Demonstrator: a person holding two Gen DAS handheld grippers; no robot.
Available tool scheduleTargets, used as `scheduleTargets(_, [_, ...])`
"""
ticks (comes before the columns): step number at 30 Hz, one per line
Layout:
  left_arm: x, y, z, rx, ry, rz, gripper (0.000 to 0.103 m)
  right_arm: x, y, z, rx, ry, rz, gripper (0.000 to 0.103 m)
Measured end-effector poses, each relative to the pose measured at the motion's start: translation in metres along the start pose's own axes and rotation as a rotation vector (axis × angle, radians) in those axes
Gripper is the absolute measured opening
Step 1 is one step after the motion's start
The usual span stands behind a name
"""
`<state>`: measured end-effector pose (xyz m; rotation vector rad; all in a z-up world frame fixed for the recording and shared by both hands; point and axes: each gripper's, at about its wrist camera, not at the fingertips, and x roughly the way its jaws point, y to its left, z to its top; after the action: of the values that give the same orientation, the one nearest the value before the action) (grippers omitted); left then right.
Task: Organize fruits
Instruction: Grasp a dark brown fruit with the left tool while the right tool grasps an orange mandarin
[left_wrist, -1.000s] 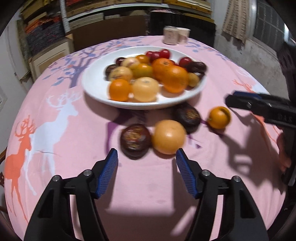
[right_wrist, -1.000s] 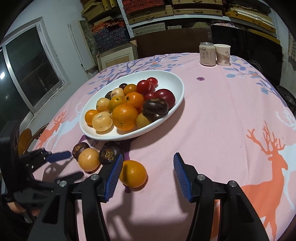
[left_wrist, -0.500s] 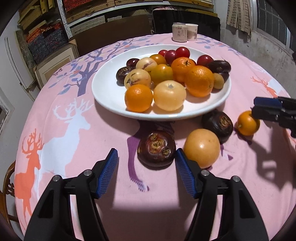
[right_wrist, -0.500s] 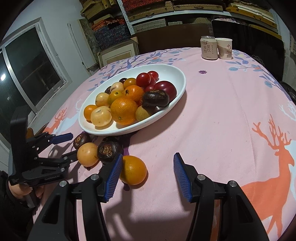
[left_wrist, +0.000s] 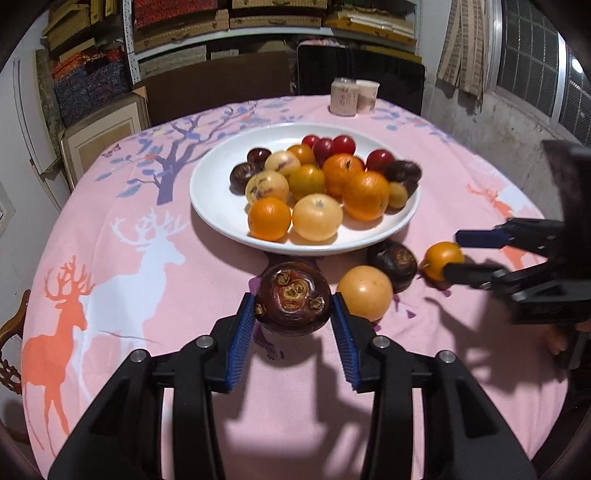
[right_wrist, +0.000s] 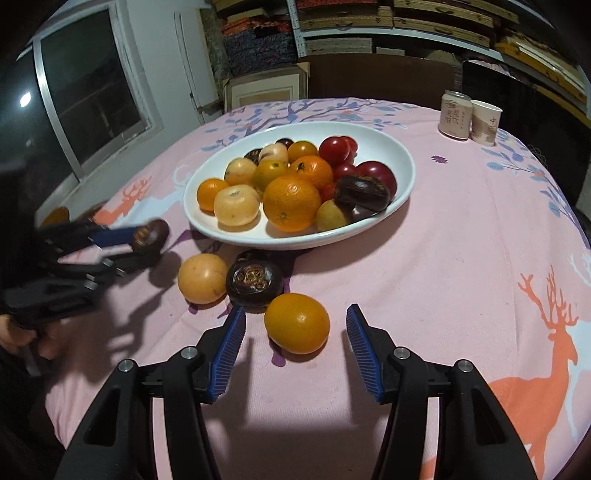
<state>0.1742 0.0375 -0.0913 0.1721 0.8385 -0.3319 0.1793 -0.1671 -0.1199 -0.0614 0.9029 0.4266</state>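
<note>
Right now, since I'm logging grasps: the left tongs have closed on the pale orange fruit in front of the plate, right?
Not quite. The left tongs are closing on the dark purple mangosteen, not the pale orange fruit, which lies beside it on the cloth in front of the plate. The left wrist view shows this.

frame: black plastic | fingers (left_wrist: 242, 334): blue ribbed pads | screws: silver
</note>
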Motion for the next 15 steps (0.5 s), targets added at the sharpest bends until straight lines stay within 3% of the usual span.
scheduleTargets(2, [-0.010,-0.005,-0.002,0.009,-0.011,-0.009,0.041,0.009,0.002,0.000,-0.013,0.026,-0.021,0.057])
scheduleTargets(4, [-0.015,-0.009,-0.004,0.019,-0.016,-0.009,0.041,0.017,0.002,0.000,-0.013,0.050,-0.025,0.041])
scheduleTargets(10, [-0.023,-0.010,-0.007,0.005,-0.028,-0.017,0.041,-0.006,-0.002,0.002,0.015,0.005,0.002,0.040])
scheduleTargets(15, [-0.024,-0.006,0.012,-0.004,-0.055,-0.019,0.041,-0.027,-0.016,0.033,0.057,-0.061,0.030,0.040])
